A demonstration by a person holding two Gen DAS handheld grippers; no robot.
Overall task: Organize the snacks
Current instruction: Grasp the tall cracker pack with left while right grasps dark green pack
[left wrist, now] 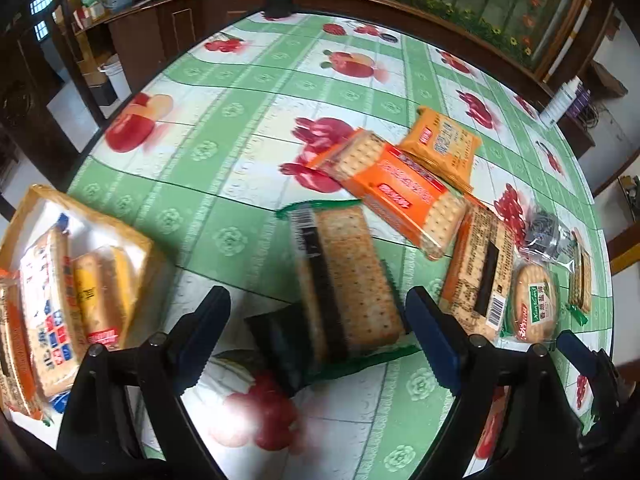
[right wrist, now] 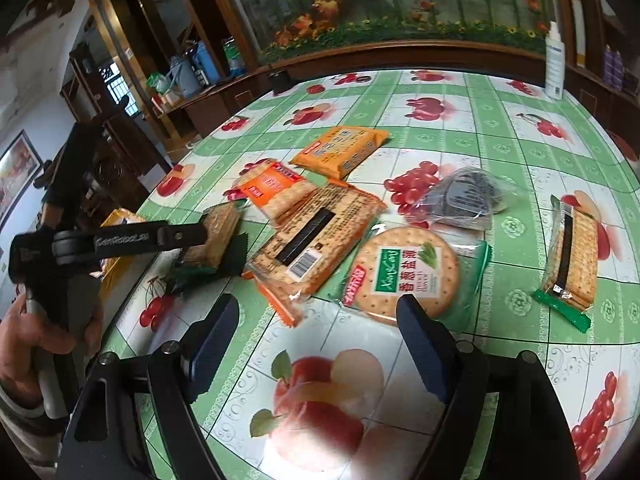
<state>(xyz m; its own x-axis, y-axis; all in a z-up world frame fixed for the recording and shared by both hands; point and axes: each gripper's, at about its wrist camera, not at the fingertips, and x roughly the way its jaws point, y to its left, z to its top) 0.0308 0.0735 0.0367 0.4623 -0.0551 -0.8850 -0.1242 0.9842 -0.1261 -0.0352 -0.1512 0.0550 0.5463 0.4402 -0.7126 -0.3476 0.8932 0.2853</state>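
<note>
Over a fruit-print tablecloth (right wrist: 400,128), the left gripper (left wrist: 320,340) stands with fingers apart around a green-wrapped cracker pack (left wrist: 344,280), pads not pressing it. The right gripper (right wrist: 318,344) hangs empty, jaws spread, below a round cracker pack (right wrist: 404,276). At nine o'clock in the left view, a yellow box (left wrist: 132,232) holds sorted packs; more snacks lie scattered toward two o'clock.

A green-edged cracker pack (left wrist: 344,280) lies flat in the middle of the left wrist view. Orange packs (left wrist: 404,192) and a round cracker pack (left wrist: 534,304) lie to its right. A yellow box (left wrist: 132,236) at left holds more packs
</note>
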